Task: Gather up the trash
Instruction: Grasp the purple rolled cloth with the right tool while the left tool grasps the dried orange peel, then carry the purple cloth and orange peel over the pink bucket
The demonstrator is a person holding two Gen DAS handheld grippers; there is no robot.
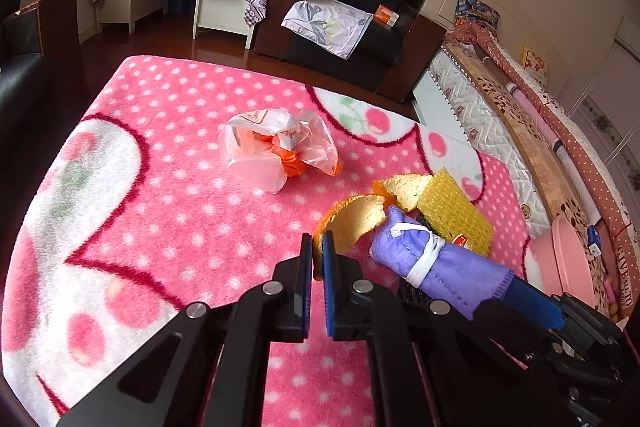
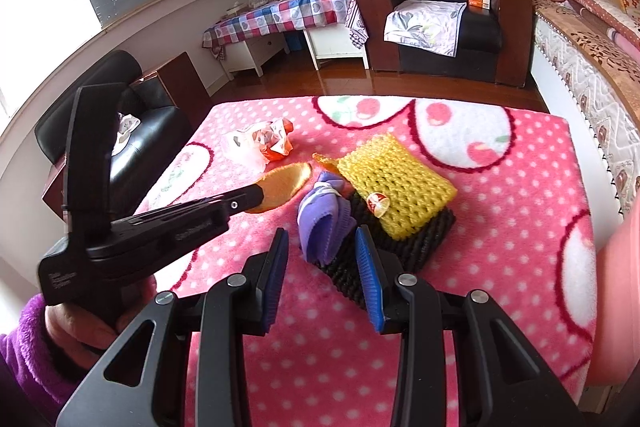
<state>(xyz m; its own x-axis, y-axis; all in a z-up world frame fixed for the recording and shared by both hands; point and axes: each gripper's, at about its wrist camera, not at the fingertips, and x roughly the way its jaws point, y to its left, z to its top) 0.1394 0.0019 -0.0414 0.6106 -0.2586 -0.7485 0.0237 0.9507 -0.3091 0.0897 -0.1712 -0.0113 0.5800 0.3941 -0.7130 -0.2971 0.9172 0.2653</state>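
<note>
Counter draped in a pink fleece blanket (image 2: pixel 500 239) with white polka dots and cherry motifs, carrying several trash items. Left claw (image 1: pixel 317 259): blue-padded fingers pressed together on the edge of a curved orange-and-gold peel piece (image 1: pixel 352 223), lifted at the blanket's middle; in the right wrist view the same peel (image 2: pixel 282 185) projects from the tip of the left tool. Right claw (image 2: pixel 322 263): blue pads spread wide, nothing between them, poised just before a rolled purple cloth bundle (image 2: pixel 324 223) tied with a white band. The bundle lies touching a yellow foam fruit net (image 2: pixel 396 187) bearing a small red sticker, which rests on top of a black foam net (image 2: pixel 424 247). A second peel fragment (image 1: pixel 404 193) sits against the yellow net's far edge. Well apart, toward the far left of the blanket, lies a crumpled clear plastic bag (image 1: pixel 276 151) with orange wrapping inside. Beyond the counter: a black leather armchair (image 2: pixel 444 11) with a pale cloth, and a checkered-cloth side table (image 2: pixel 280 15).
</note>
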